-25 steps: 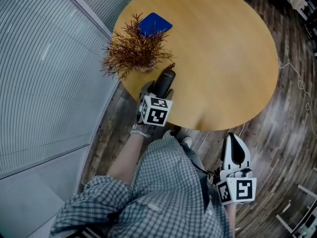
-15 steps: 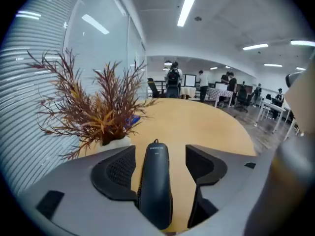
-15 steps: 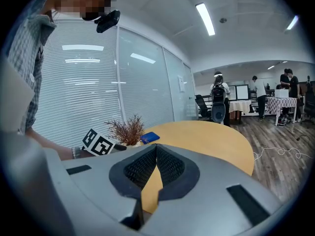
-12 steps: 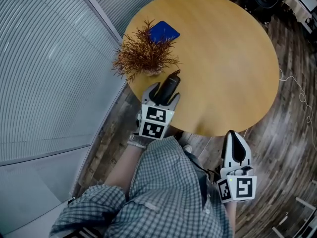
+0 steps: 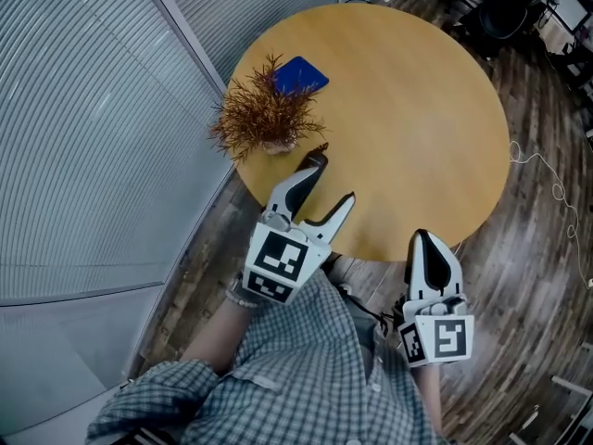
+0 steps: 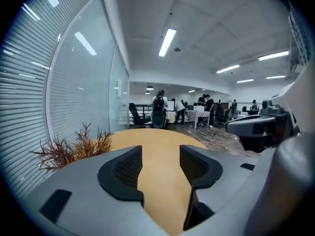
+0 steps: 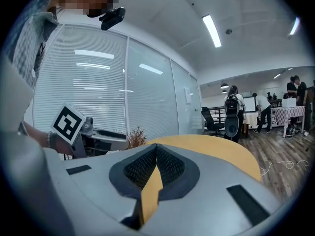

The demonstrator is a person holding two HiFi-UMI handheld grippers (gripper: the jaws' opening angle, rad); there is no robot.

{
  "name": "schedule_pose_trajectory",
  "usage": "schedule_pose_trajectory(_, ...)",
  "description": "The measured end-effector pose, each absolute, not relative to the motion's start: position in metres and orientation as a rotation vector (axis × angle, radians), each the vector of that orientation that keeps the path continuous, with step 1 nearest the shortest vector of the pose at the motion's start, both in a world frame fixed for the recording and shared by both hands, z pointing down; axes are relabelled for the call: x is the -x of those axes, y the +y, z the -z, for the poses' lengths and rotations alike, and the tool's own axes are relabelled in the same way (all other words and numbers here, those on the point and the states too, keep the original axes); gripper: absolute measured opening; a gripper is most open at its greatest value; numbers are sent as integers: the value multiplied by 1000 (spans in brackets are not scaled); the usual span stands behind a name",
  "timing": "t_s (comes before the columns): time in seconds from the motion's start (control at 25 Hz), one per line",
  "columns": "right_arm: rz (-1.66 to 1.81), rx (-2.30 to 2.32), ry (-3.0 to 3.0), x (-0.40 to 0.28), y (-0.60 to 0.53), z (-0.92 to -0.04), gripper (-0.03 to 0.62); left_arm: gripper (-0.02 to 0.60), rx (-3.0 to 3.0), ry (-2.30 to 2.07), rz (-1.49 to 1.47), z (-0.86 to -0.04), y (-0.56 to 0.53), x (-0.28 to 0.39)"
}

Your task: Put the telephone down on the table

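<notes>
On the round wooden desk, near its edge and just beside the plant, a slim black telephone was laid flat. The left claw was held near it, jaws apart though just narrowed, nothing between them. The right claw was kept closed and empty.

The round wooden bench stood on a plank floor. A dry reddish-brown plant sat near its rim at nine o'clock, with a flat blue item just beyond it at about ten o'clock. The black telephone lay near the rim at about eight o'clock, just beside the plant.
</notes>
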State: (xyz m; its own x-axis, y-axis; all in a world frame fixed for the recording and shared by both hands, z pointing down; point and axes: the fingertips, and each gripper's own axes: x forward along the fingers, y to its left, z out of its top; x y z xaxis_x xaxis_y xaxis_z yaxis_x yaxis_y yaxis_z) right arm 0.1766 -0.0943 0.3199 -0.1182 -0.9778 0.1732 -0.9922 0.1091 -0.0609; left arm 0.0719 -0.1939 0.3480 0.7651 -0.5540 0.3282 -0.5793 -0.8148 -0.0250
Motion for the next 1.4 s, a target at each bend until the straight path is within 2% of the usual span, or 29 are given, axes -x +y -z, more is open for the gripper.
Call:
schedule_pose_trajectory(0.08, -220, -2027, -2285, -177, -97, -315, 8, 192, -2920, -913, -491, -341, -192, -72)
schedule_pose_trajectory(0.2, -183, -2039, -2294, -181, -100, -306, 8, 53, -2954, -969, -468, -331, -193, -69)
schedule_pose_trajectory(0.24, -173, -2040, -2297, -182, -101, -304, 8, 27, -2955, -991, -450, -328, -193, -67)
schedule_pose_trajectory(0.32, -158, -2040, -2304, -183, -103, -300, 8, 13, -2951, -1011, -398, -320, -192, -66)
schedule_pose_trajectory(0.76, -96, -1990, -2313, -177, -105, -295, 8, 8, -3002, -758, -272, -306, -163, -85)
schedule_pose_trajectory(1.4, -87, -2012, -2292, -178, -99, -295, 8, 8, -3037, -725, -304, -308, -159, -94)
